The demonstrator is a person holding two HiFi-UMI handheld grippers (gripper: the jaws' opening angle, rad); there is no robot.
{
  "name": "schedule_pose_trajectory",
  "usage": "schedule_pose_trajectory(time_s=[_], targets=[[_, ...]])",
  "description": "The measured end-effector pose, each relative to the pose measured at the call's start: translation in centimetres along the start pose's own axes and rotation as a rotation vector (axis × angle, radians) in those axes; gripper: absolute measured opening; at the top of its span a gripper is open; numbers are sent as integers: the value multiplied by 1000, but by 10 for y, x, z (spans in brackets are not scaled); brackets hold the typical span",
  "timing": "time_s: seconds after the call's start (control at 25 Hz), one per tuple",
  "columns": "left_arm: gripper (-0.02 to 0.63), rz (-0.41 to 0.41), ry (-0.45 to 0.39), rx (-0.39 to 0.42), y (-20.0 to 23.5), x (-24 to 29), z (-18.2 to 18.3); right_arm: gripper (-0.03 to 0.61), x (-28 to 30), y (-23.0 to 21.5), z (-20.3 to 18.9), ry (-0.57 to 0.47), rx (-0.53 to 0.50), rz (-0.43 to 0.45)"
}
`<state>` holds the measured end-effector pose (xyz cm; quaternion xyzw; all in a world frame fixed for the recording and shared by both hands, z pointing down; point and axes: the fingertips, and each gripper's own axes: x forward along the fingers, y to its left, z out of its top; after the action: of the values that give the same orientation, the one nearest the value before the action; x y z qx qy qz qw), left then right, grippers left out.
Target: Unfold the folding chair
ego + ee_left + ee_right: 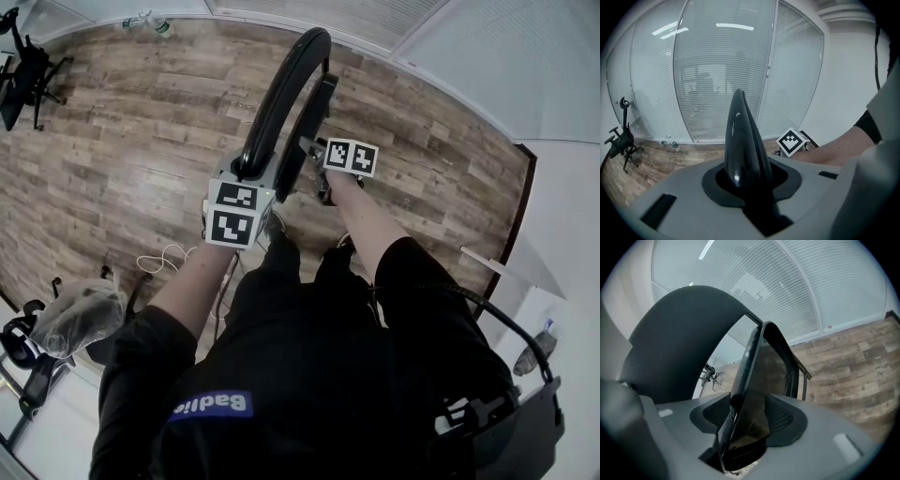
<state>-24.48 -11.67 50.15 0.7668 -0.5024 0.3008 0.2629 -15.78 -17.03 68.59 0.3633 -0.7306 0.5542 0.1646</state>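
The left gripper (745,182) pinches the round top of the folding chair (743,140). The right gripper (747,425) is spread around its thin edge.

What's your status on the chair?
Left gripper shut on folding chair's curved back rim. Right gripper open, thin chair panel between its jaws. Chair upright, not yet unfolded. White cable on floor at left, apart from chair.

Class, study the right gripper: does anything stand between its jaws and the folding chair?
Nothing visible does. The folding chair's thin black panel edge already stands between the open jaws of the right gripper. The left gripper is clamped on the chair's curved top.
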Motion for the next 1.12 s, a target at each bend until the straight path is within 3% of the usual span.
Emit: schedule_pose_trajectory(time_s=[0.16, 0.28, 0.4, 0.48, 0.68, 1.12], targets=[[98, 9, 8, 7, 2, -1, -1, 218, 11, 5, 1, -18, 80, 111], [98, 13, 15, 12, -3, 4, -1, 174, 13, 6, 3, -34, 123, 212], [98, 18, 21, 20, -7, 4, -4, 106, 12, 12, 3, -46, 107, 275], [98, 21, 20, 25, -7, 2, -4, 101, 9, 15, 2, -45, 100, 296], [98, 25, 21, 22, -10, 0, -2, 97, -1, 12, 2, -49, 110, 321], [97, 2, 30, 35, -72, 8, -4, 118, -69, -55, -11, -81, 169, 285]])
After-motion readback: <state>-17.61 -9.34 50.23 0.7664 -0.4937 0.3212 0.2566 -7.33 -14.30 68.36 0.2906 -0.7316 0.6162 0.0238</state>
